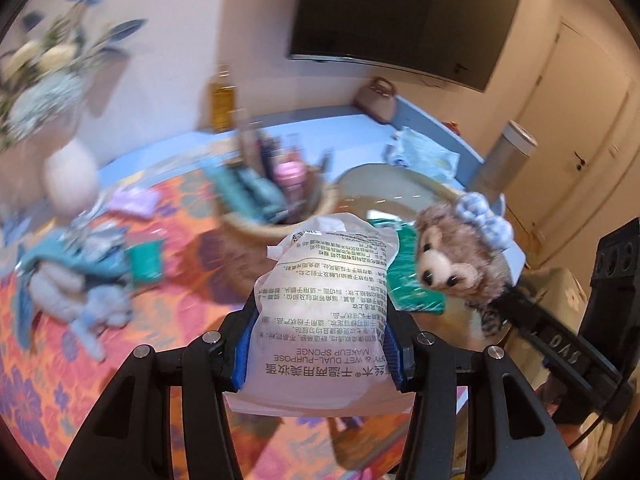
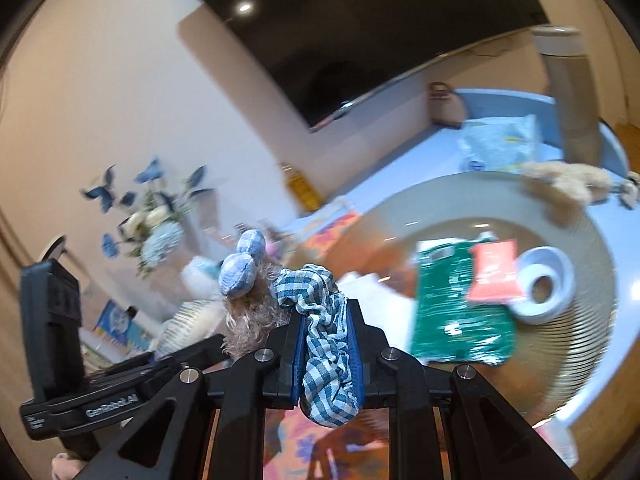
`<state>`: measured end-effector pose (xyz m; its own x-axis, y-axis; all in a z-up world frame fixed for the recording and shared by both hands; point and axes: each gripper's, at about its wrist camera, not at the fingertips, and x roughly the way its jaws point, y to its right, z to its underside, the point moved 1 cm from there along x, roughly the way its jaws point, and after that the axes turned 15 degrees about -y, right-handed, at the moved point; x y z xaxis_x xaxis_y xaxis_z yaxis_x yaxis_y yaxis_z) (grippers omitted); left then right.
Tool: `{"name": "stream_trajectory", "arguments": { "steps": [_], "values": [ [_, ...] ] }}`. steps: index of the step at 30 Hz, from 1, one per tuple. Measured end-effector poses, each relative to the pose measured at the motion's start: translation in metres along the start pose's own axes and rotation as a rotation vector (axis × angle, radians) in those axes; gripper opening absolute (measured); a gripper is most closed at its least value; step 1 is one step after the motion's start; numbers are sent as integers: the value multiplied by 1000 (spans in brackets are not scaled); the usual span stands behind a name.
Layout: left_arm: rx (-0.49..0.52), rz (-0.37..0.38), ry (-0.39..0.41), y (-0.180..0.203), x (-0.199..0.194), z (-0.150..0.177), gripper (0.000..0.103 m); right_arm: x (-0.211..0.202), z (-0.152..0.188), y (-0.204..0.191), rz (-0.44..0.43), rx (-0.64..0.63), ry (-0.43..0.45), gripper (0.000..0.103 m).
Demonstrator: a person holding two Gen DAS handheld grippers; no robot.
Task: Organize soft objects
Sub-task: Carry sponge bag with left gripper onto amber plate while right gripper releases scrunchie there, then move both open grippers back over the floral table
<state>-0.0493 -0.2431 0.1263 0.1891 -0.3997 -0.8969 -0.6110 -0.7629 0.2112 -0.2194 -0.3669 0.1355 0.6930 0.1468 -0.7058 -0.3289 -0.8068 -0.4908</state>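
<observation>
Left tongs [image 1: 320, 354] clamp sponge bag [image 1: 326, 316], right tongs [image 2: 329, 354] — checked cloth [image 2: 326, 344]

The right tongs [image 2: 328, 344] are clamped on the blue-and-white checked cloth [image 2: 326, 344] of a plush toy [image 2: 250, 300], whose two padded blue ears rise just left of the blue pads. Beyond, on the bench, a round ribbed tray [image 2: 592, 320] carries a green packet [image 2: 460, 308], an orange-red sachet [image 2: 494, 272] and a white ring-shaped dish [image 2: 542, 284]. A beige fluffy toy [image 2: 568, 184] lies at the tray's far rim.
</observation>
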Motion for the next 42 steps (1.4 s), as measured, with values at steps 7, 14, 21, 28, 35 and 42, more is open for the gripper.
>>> {"name": "stream_trajectory", "arguments": {
  "steps": [7, 14, 21, 28, 35, 42],
  "values": [
    [92, 22, -14, 52, 30, -31, 48, -7, -9, 38, 97, 58, -8, 18],
    [131, 45, -5, 77, 62, -64, 50, -2, -10, 57, 164, 83, -43, 19],
    [118, 18, -28, 79, 78, -80, 89, 2, -10, 65, 228, 110, -87, 60],
    [98, 11, -77, 70, 82, -77, 89, 5, -6, 57, 276, 77, -137, 86],
    [106, 21, -66, 68, 67, -70, 89, -3, -1, 42, 278, 66, -136, 86],
    [79, -20, 14, 46, 28, -59, 89, -10, -2, 10, 261, 36, -108, 86]
  ]
}}
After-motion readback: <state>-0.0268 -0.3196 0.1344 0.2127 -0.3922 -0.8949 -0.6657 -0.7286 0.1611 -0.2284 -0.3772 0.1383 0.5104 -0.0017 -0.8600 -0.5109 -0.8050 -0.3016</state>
